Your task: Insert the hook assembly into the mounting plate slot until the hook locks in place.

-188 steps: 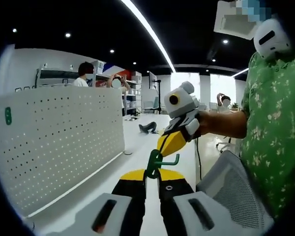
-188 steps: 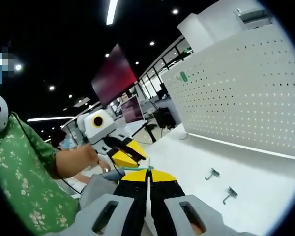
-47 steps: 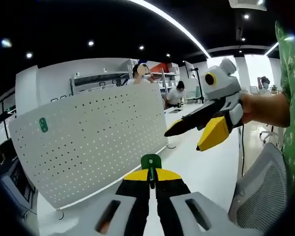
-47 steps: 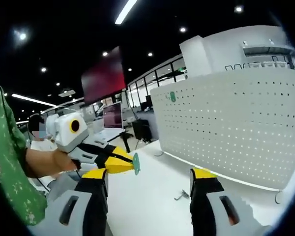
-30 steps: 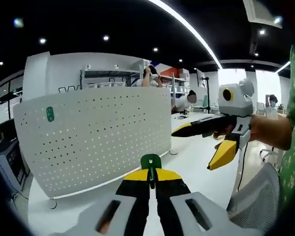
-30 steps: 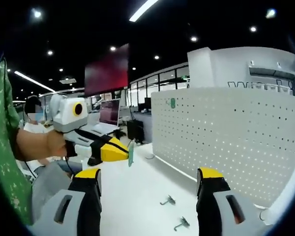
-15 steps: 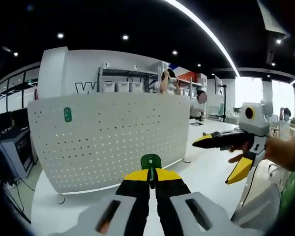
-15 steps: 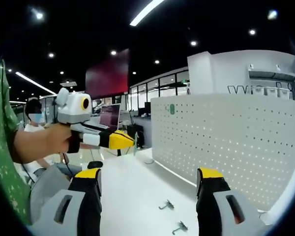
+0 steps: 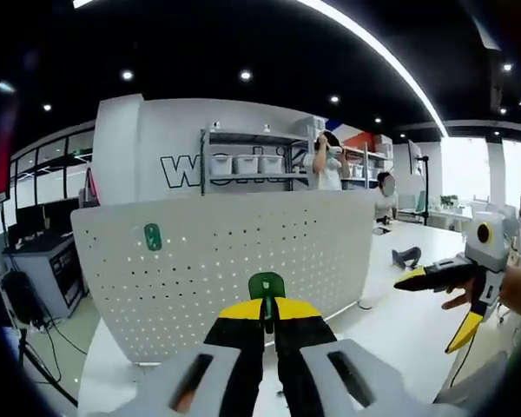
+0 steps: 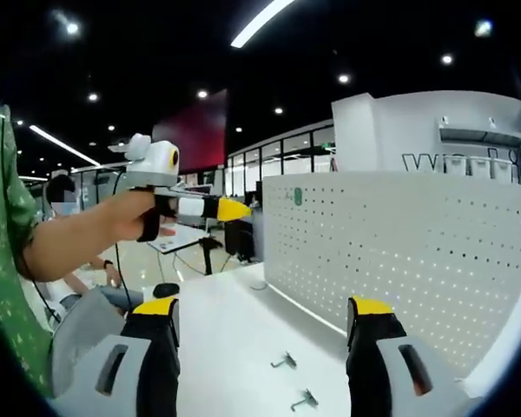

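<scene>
My left gripper (image 9: 267, 309) is shut on a green hook assembly (image 9: 267, 285), whose rounded plate sticks up between the yellow jaw tips. It faces the white perforated mounting plate (image 9: 243, 252), still some way off. One green hook (image 9: 153, 236) sits on the plate's upper left. In the right gripper view a hand holds the left gripper (image 10: 230, 209) level near the plate's (image 10: 417, 252) left end, close to the mounted green hook (image 10: 298, 196). My right gripper (image 10: 265, 308) is open and holds nothing; it also enters the left gripper view as the right gripper (image 9: 427, 311).
Two loose metal hooks (image 10: 284, 360) (image 10: 304, 400) lie on the white table (image 10: 234, 347) in front of the plate. A person's green sleeve (image 10: 9, 261) is at the left. Shelves with bins (image 9: 252, 165) and people stand behind the plate.
The left gripper has risen and swung toward the plate's left end, hook still held. The right gripper stays open, now farther right and smaller in the left gripper view.
</scene>
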